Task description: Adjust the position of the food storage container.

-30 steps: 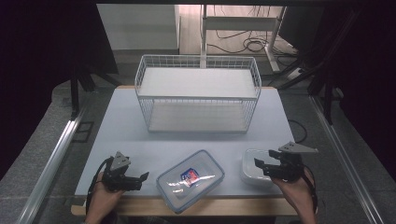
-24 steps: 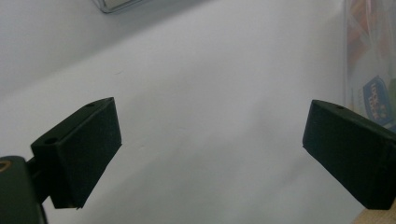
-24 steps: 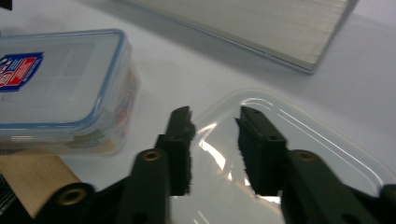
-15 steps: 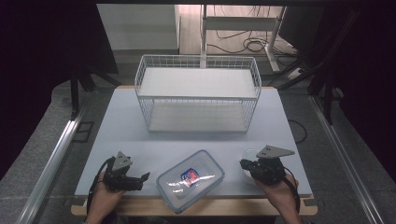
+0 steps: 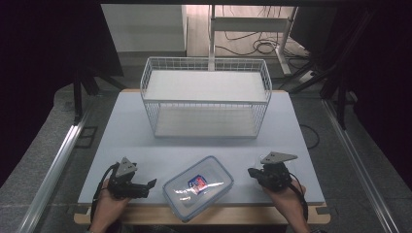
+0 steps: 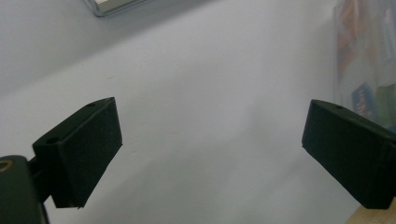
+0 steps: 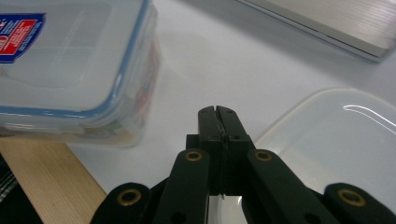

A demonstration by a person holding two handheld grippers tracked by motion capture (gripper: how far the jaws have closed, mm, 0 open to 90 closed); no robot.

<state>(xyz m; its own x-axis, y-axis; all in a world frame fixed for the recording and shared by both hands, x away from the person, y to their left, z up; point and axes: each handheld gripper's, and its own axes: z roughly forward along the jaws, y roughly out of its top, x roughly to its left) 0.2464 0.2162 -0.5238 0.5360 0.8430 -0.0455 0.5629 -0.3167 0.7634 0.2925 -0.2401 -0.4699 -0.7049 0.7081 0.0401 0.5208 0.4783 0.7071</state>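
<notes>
A clear lidded container (image 5: 198, 187) with a blue and red label lies at the table's front middle. It appears again in the right gripper view (image 7: 70, 60) and at the edge of the left gripper view (image 6: 369, 60). My left gripper (image 5: 148, 187) rests to its left, jaws wide open (image 6: 210, 140) over bare table. To the container's right, my right gripper (image 5: 252, 172) is shut with nothing between the jaws (image 7: 218, 111). It hovers over the rim of a small translucent tub (image 7: 341, 135).
A white wire basket (image 5: 206, 92) with a pale board in its bottom stands at the back middle of the light grey table (image 5: 136, 131). The table's wooden front edge (image 7: 42, 182) runs just below the lidded container.
My right gripper has moved left, toward the lidded container and over the small tub. The left gripper has stayed put.
</notes>
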